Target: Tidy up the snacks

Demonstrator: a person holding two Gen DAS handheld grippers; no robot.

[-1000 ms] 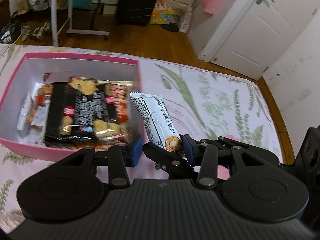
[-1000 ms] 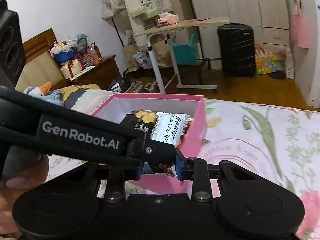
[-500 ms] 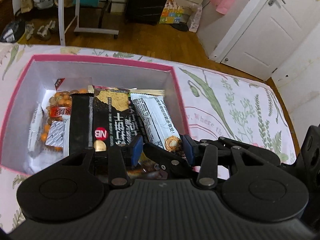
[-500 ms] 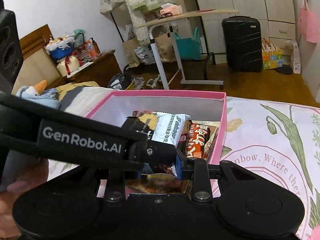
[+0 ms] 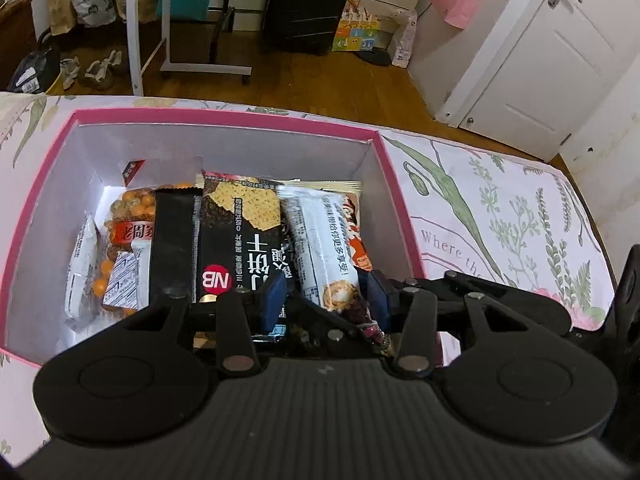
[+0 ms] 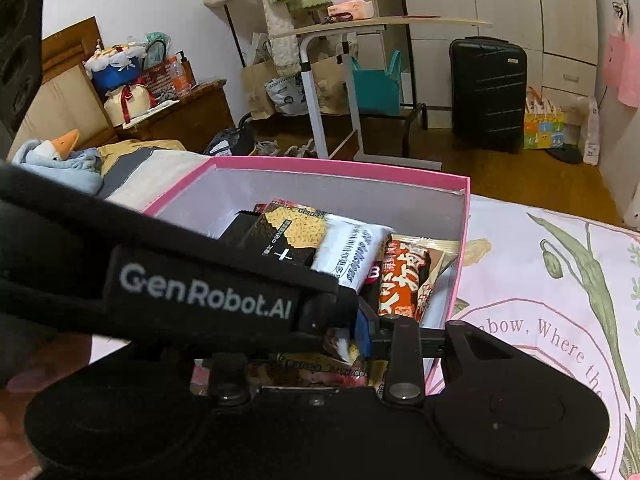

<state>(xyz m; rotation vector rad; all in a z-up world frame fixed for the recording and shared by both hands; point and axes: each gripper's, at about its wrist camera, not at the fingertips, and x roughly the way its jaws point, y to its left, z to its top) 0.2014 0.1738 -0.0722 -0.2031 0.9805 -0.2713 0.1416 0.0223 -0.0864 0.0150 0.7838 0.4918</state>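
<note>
A pink box [image 5: 224, 118] with a white inside sits on the flowered cloth and holds several snacks. A white wafer packet [image 5: 320, 236] lies in it between a black cracker packet [image 5: 240, 232] and an orange-red packet [image 6: 404, 280]. My left gripper [image 5: 326, 298] straddles the white packet's near end, and its blue pads stand apart from it. My right gripper [image 6: 316, 340] sits just under the left one with its jaws opening. The packet's end lies between its fingers. Its left finger is hidden behind the left gripper [image 6: 200, 296].
A bag of orange peanuts [image 5: 128, 216] and a small white sachet [image 5: 80, 264] fill the box's left side. The flowered cloth [image 5: 500, 220] stretches to the right of the box. Beyond it are wooden floor, a rolling table [image 6: 380, 26] and a black suitcase [image 6: 488, 92].
Both grippers moved forward and down over the box, carrying the white packet in among the other snacks. The right gripper's visible pad has shifted outward from the packet's end.
</note>
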